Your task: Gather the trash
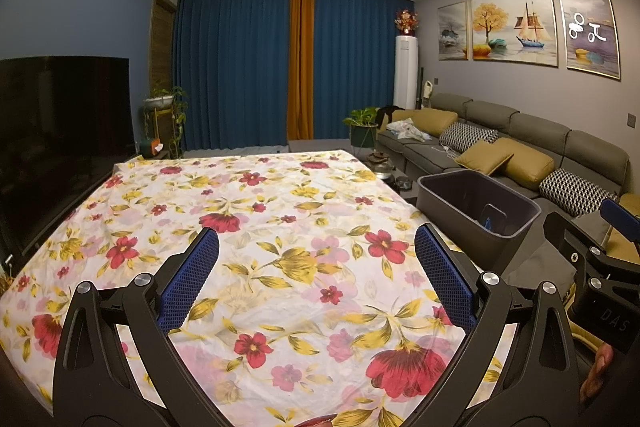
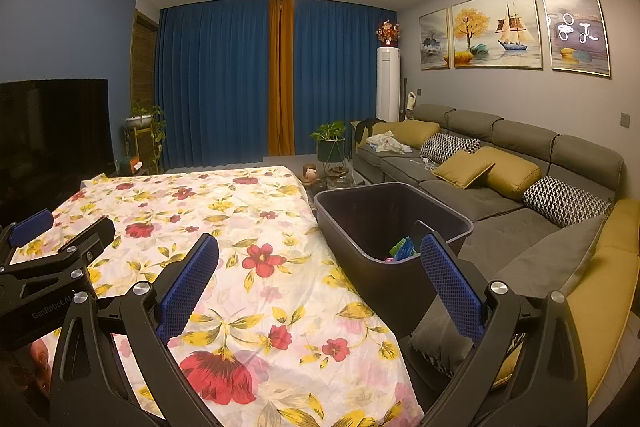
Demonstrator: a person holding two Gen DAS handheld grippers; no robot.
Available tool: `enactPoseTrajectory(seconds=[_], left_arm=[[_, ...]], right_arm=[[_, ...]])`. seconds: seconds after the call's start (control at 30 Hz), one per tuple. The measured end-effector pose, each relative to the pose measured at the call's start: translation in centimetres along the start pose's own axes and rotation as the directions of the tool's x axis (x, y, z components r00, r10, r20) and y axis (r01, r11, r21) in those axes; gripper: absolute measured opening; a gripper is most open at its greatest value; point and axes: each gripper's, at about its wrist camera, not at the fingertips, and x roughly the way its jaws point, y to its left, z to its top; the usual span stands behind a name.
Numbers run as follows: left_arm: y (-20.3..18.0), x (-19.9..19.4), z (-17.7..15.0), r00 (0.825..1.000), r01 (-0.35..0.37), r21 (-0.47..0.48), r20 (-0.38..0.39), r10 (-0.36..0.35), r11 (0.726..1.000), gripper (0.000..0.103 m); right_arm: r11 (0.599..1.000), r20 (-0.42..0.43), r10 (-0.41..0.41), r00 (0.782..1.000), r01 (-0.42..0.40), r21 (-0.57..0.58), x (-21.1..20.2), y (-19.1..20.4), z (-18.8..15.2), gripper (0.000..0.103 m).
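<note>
Your left gripper [image 1: 316, 239] hovers over the floral tablecloth [image 1: 280, 227], jaws spread wide and empty. Your right gripper [image 2: 320, 247] is equally wide apart, holding nothing, near the cloth's right edge. The dark bin [image 2: 394, 223] stands just beside that edge, with colourful trash [image 2: 402, 251] inside.

We see a wrinkled floral cloth [image 1: 280, 227] at twelve o'clock, a smooth matt plastic bin [image 2: 360, 227] at two, and rough blue dimpled pads [image 1: 192, 279] on matt black grippers.
</note>
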Motion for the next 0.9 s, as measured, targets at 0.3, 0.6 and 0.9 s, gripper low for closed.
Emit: enactPoseTrajectory(seconds=[0.3,0.6,0.9], left_arm=[[-0.05,0.00,0.03,1.000,0.002,0.001,0.001,-0.002,1.000,0.097],[-0.17,0.02,0.05,1.000,0.004,0.005,0.002,-0.004,1.000,0.097],[-0.41,0.28,-0.04,1.000,0.019,0.018,-0.008,-0.019,1.000,0.078]], right_arm=[[1.000,0.001,0.000,1.000,0.000,0.001,0.00,-0.04,0.00,0.097],[1.000,-0.001,0.001,1.000,-0.001,0.001,-0.01,-0.08,0.00,0.097],[1.000,0.001,0.001,1.000,-0.001,0.002,-0.01,-0.09,-0.01,0.097]])
